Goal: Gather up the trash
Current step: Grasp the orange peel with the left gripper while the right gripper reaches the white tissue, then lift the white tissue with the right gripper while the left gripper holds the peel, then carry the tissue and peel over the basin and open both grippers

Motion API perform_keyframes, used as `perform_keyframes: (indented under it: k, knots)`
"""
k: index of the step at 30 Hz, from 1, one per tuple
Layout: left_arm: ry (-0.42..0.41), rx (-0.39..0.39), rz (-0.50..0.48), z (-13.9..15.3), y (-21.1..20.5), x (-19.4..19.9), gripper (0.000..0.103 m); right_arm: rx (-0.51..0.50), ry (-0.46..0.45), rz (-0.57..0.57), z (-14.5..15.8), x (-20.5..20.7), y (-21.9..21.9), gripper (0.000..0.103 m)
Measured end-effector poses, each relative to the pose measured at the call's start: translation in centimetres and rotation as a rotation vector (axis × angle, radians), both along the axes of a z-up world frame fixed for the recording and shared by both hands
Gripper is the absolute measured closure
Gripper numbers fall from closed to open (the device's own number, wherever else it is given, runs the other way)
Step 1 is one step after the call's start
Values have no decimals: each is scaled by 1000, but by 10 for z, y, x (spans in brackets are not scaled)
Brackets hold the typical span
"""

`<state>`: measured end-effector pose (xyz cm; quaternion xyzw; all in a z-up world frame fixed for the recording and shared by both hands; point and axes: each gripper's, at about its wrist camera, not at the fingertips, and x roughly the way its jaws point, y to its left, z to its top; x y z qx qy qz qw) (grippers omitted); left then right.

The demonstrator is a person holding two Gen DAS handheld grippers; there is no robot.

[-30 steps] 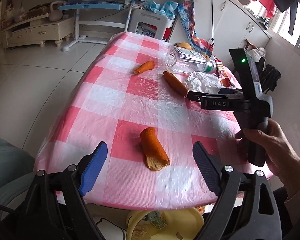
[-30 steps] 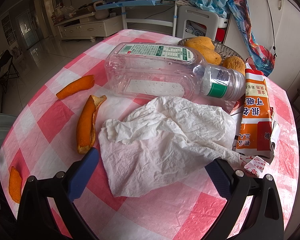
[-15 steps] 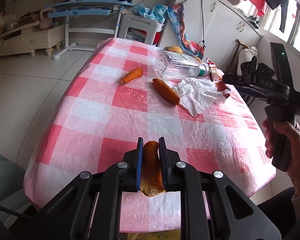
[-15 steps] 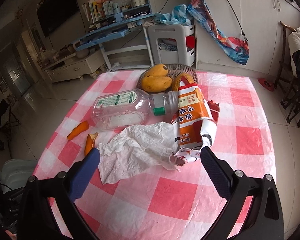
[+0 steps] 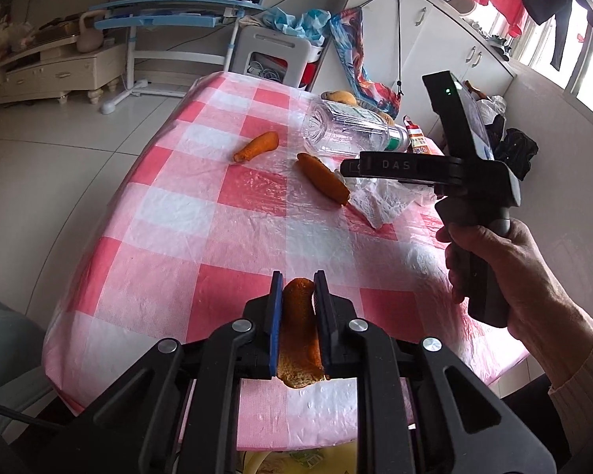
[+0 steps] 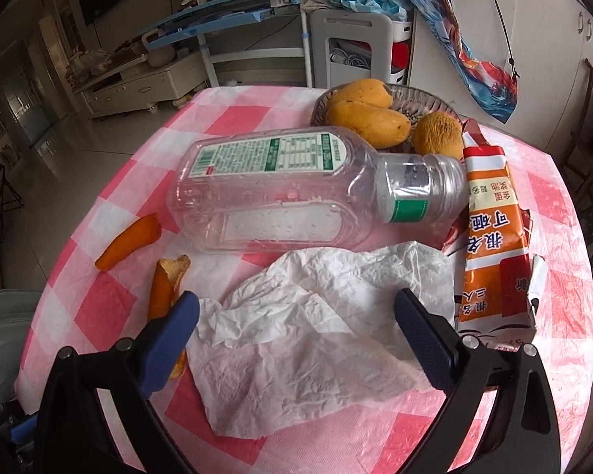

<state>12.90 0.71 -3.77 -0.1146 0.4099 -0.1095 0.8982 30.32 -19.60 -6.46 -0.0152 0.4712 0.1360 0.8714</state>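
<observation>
My left gripper [image 5: 298, 288] pinches a curled orange peel strip [image 5: 299, 335] above the near edge of the pink-and-white checked plastic tablecloth [image 5: 186, 260]. My right gripper [image 6: 296, 308] hangs with jaws spread over a crumpled white tissue [image 6: 316, 331], beside a toppled clear plastic bottle [image 6: 280, 189]. Pale floor tiles [image 5: 51, 150] and a blue desk [image 5: 170, 12] lie beyond.

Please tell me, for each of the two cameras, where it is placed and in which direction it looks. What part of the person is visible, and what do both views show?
Left wrist: sits on the left gripper, looking down the checked table; jaws shut on an orange peel; the person's right hand holds the right gripper.
Right wrist: sits on the right gripper, looking down at the white tissue, jaws open; no body part visible.
Shared: clear plastic bottle, tissue, two loose peels.
</observation>
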Motion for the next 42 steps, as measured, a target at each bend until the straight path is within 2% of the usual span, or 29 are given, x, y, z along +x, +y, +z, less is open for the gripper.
perform_keyframes:
  k: [2, 3, 4, 6, 9, 14, 17, 22, 27, 31, 36, 41, 42]
  knots:
    - [5, -7, 6, -1, 1, 1, 88, -46, -11, 8, -3, -2, 3, 14]
    - [6, -12, 9, -1, 2, 2, 88, -50, -14, 17, -2, -5, 3, 23]
    - [4, -14, 10, -1, 2, 1, 88, -33, -17, 29, 1, -8, 2, 47]
    - [-7, -14, 10, 1, 1, -1, 88, 17, -14, 28, 6, -12, -7, 90]
    - [-26, -7, 4, 3, 0, -5, 88, 139, -31, 7, 19, -22, -27, 90]
    - [-73, -15, -20, 11, -3, -18, 88, 324, -128, 24, 61, -59, -47, 90]
    - [-102, -6, -46, 19, -6, -31, 88, 374, -154, 50, 74, -92, -45, 90]
    - [-114, 3, -44, 25, -3, -47, 88, 427, -118, 93, 67, -147, -32, 90]
    - [-126, -11, -11, 30, 9, -64, 88, 440, -67, 118, 56, -195, -27, 90]
    - [-135, -23, 6, 34, 18, -74, 88, 445, 14, 140, 40, -226, -20, 88]
    - [-143, -32, 11, 38, 23, -84, 88, 380, 132, 216, 15, -266, 5, 88]
    - [-137, -29, 8, 39, 25, -92, 88, 243, 258, 299, -12, -293, 37, 87]
    - [-135, -28, 7, 38, 24, -94, 88, 222, 281, 313, -17, -296, 43, 83]
